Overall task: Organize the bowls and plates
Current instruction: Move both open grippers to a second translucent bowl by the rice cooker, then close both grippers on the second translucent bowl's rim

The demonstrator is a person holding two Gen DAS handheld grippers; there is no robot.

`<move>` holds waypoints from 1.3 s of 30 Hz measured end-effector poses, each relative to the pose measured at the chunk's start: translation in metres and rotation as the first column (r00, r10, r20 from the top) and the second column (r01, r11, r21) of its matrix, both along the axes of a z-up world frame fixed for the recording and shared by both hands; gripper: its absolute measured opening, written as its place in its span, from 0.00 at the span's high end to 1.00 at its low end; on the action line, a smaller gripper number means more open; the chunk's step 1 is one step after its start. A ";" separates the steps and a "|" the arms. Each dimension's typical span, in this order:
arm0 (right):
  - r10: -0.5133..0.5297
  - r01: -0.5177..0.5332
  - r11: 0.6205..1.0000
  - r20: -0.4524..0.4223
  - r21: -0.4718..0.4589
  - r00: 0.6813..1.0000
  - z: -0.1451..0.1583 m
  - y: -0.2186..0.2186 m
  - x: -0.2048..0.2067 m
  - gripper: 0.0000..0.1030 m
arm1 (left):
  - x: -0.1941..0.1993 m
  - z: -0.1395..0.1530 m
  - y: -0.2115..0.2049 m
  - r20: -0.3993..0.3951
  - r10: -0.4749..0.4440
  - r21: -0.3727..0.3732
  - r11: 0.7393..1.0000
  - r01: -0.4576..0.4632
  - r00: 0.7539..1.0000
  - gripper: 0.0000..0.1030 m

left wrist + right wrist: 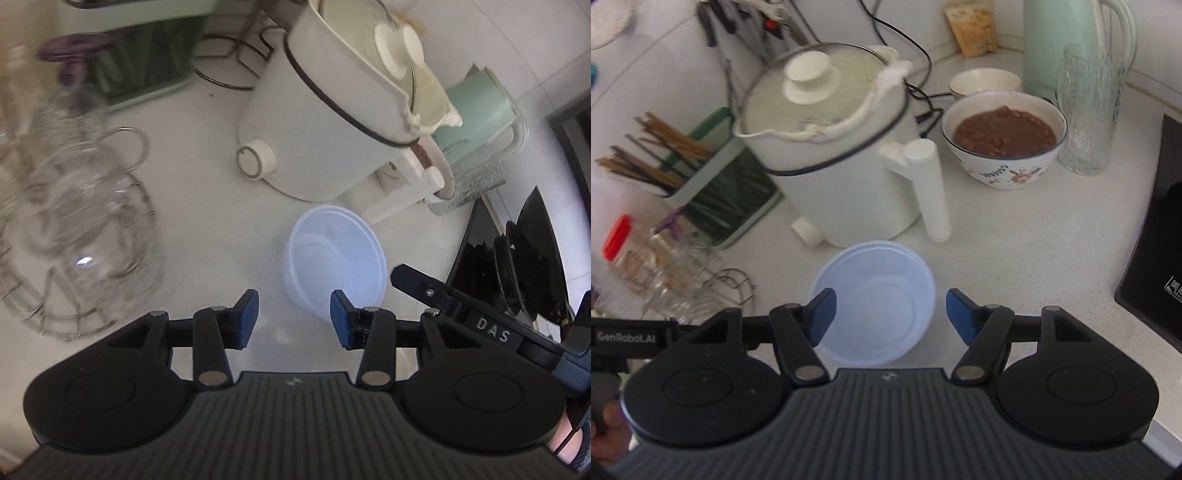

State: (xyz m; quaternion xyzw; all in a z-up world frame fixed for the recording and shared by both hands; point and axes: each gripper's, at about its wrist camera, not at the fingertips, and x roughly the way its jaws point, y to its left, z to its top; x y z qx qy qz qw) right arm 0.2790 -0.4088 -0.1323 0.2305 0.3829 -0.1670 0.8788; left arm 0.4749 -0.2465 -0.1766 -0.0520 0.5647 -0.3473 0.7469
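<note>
One translucent plastic bowl (874,301) sits upright on the white counter (1052,266), just in front of the one white electric kettle (842,155), which I take as my landmark. My right claw (891,317) hovers over the bowl, spread wide, its two blue pads (823,315) on either side of it and pinching nothing. My left claw (294,320) is also spread and empty, with the same bowl (334,264) just beyond its pads (341,323). To the right of the kettle I count two ceramic bowls: one patterned bowl (1004,142) filled with brown food and one plain white bowl (984,83) behind it. One mint-green jug (1067,48) and one ribbed glass (1087,110) stand beyond those. Left of the kettle is one holder of chopsticks (657,151).
</note>
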 end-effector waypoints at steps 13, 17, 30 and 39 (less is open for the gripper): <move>-0.025 0.028 0.998 -0.070 0.050 0.997 -0.032 -0.023 0.023 0.45 | 0.028 -0.031 -0.038 -0.024 -0.057 0.032 0.998 0.058 0.998 0.53; -0.038 0.042 0.998 -0.098 0.047 0.994 -0.039 -0.025 0.027 0.53 | 0.034 -0.037 -0.040 -0.038 -0.034 0.022 0.999 0.035 0.999 0.54; 0.002 0.009 0.995 -0.114 0.097 0.993 -0.053 -0.028 0.033 0.82 | 0.034 -0.046 -0.053 -0.029 -0.046 0.051 0.998 0.047 0.999 0.79; 0.041 -0.035 0.996 -0.068 0.085 0.997 -0.039 -0.024 0.030 0.85 | 0.025 -0.029 -0.045 0.013 -0.007 0.058 0.998 0.006 1.000 0.91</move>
